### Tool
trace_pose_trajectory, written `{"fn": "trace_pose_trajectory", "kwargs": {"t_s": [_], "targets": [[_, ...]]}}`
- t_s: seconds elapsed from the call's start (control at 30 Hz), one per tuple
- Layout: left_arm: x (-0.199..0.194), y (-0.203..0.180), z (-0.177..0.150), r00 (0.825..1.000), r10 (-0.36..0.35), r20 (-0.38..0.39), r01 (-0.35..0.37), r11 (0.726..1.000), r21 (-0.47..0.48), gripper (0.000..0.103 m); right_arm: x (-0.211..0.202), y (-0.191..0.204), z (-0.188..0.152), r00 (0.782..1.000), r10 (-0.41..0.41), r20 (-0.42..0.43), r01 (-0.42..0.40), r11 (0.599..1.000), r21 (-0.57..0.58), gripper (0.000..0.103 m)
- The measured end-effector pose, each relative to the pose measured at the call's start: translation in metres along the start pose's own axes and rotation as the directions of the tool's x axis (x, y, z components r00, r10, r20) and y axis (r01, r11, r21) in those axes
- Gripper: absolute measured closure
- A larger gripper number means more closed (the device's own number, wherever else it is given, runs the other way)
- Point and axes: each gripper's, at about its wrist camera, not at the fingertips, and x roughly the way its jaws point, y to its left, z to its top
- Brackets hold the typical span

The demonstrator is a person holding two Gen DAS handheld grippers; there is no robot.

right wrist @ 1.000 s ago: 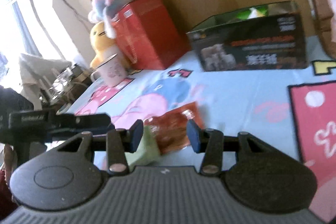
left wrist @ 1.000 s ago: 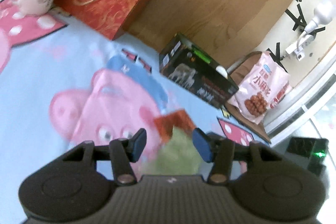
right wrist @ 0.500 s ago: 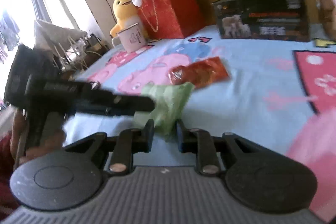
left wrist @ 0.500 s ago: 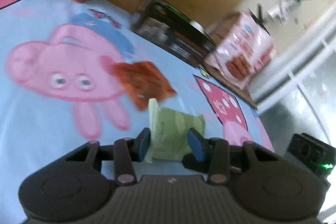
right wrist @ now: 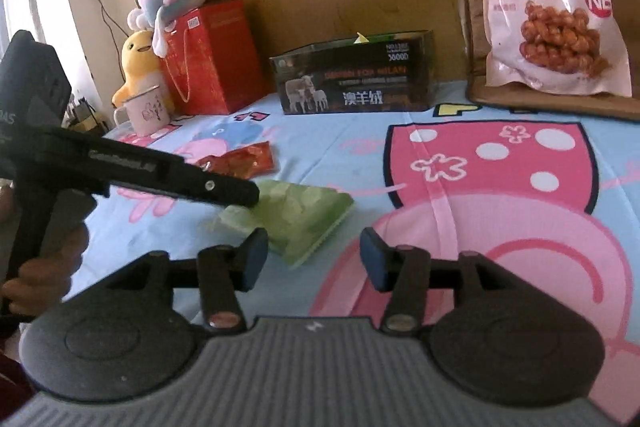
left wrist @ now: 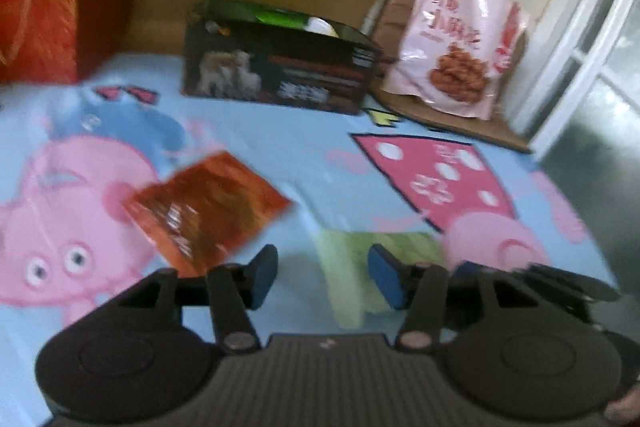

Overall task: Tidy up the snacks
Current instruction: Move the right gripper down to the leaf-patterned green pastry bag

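A cartoon-pig bedsheet (right wrist: pixel 360 155) covers the bed. Both tongs have just been opening: the left tongs (left wrist: pixel 324 277) and right tongs (right wrist: pixel 312 259) stand spread, pinching nothing, so the green snack packet (right wrist: pixel 300 215) now lies released (red packet (right wrist: pixel 240 163) beside it). The dark box (right wrist: pixel 356 75) hides its contents; the left view is blurred.

Right gripper (right wrist: pixel 312 259) at bottom centre, jaws apart and just opened wider, nothing between them. Green snack packet (right wrist: pixel 296 215) flat on cartoon bedsheet (right wrist: pixel 460 195) just above left pad. Left gripper (right wrist: pixel 168 179) reaches in from left, tip over the packet's left edge. Orange-red packet (right wrist: pixel 240 161) behind it. Dark open box (right wrist: pixel 356 79) centre back, red gift bag (right wrist: pixel 212 59) and mug (right wrist: pixel 146 111) at left, pink snack bag (right wrist: pixel 548 3) upper right.
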Motion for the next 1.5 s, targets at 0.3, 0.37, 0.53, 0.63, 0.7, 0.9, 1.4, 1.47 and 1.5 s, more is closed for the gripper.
{"fn": "trace_pose_trajectory", "kwargs": {"t_s": [0.3,0.37,0.53,0.63,0.7,0.9,1.4,1.47,1.5], "targets": [[0.0009,0.0049,0.0026,0.998,0.069,0.003,-0.069,0.998,-0.014,0.044,0.0027,0.0045,-0.0001,1.0,0.0,-0.007,0.0,1.0,-0.028,0.044],[0.0002,0.005,0.0018,0.997,0.076,0.004,-0.076,0.997,-0.014,0.043,0.0033,0.0055,-0.0003,1.0,-0.003,-0.008,0.003,0.999,-0.034,0.044],[-0.0001,0.0063,0.0006,0.997,0.08,0.004,-0.08,0.997,-0.023,0.039,0.0035,0.0066,-0.0004,1.0,-0.005,-0.009,0.004,0.999,-0.037,0.042],[0.0001,0.0068,0.0,0.997,0.083,0.005,-0.082,0.996,-0.027,0.037,0.0036,0.0056,0.0,1.0,-0.001,-0.008,0.001,1.0,-0.031,0.042],[0.0003,0.0072,-0.0001,0.997,0.08,0.005,-0.08,0.996,-0.03,0.036,0.0035,0.0054,0.0,1.0,0.003,-0.007,-0.003,1.0,-0.027,0.041],[0.0004,0.0068,-0.0008,0.997,0.08,0.006,-0.079,0.996,-0.03,0.034,0.0037,0.0041,0.0002,1.0,0.011,-0.006,-0.011,1.0,-0.017,0.04],[0.0043,0.0057,-0.0003,0.997,0.072,0.016,-0.071,0.997,-0.016,0.028,0.0047,0.004,0.0007,1.0,0.018,0.0,-0.018,1.0,0.008,0.039],[0.0044,0.0056,-0.0005,0.997,0.071,0.017,-0.071,0.997,-0.014,0.027,0.0051,0.0039,0.0011,1.0,0.018,0.001,-0.018,1.0,0.011,0.039],[0.0045,0.0055,-0.0006,0.997,0.071,0.017,-0.071,0.997,-0.012,0.027,0.0054,0.0038,0.0012,1.0,0.018,0.001,-0.018,1.0,0.012,0.039]]}}
